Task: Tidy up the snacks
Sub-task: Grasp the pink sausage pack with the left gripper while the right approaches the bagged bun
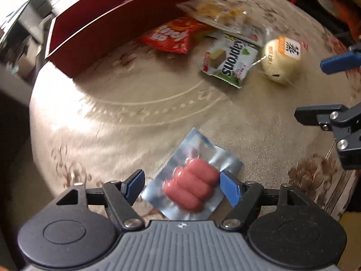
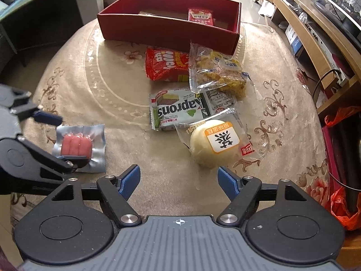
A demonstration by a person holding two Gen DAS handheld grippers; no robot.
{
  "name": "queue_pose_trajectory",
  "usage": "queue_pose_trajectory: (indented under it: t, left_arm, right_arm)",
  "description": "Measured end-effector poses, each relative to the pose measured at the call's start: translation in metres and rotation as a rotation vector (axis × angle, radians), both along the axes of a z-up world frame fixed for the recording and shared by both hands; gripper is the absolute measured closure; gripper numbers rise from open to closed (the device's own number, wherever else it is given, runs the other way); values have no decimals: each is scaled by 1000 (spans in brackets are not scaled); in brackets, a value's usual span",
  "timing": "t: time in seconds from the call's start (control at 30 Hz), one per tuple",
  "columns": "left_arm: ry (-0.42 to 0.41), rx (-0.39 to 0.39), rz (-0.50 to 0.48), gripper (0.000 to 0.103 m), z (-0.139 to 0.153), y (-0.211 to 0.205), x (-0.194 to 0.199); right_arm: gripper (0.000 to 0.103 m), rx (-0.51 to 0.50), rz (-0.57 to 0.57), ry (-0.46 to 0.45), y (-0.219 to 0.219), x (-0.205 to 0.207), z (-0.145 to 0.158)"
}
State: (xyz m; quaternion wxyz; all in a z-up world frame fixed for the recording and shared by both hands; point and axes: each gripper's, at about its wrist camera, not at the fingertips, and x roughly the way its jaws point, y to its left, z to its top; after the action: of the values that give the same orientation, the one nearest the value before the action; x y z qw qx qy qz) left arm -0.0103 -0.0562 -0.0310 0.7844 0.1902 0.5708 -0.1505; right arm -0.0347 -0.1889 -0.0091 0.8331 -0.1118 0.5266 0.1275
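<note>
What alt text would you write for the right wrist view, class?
An open right gripper hovers near a wrapped bun on a beige cloth. Beyond lie three more snack packs and a red box; at left, the left gripper straddles a sausage pack.

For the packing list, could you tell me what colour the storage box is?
The box is dark red inside and out, clearest in the right wrist view.

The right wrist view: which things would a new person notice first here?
The red box stands at the far side of the table, with one red packet inside. In front of it lies a cluster of snack packs, nearest the round cake. At the left, the left gripper is over the sausage pack.
</note>
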Motion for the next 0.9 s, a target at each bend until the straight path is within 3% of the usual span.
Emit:
queue_pose_trajectory:
  t: [0.2, 0.33, 0.47, 0.6, 0.73, 0.77, 0.9]
  left_arm:
    - [67, -22, -31, 27, -12, -10, 13]
    - [52, -35, -6, 24, -14, -6, 7]
    - [58, -80, 55, 37, -11, 4, -7]
    - [25, -68, 98, 37, -10, 3, -20]
    - [14, -128, 196, 38, -5, 14, -13]
    - [9, -140, 207, 51, -3, 16, -11]
    - [-2, -157, 225, 54, 2, 15, -3]
  right_arm:
    - [22, 7, -2, 1, -1, 2, 0]
    - [22, 11, 7, -3, 0, 2, 2]
    - [22, 19, 8, -10, 0, 0, 5]
    - [22, 26, -5, -18, -3, 2, 6]
    - [23, 40, -43, -36, -12, 10, 11]
    - [23, 51, -56, -42, -16, 17, 13]
    - [23, 94, -100, -47, -24, 41, 19]
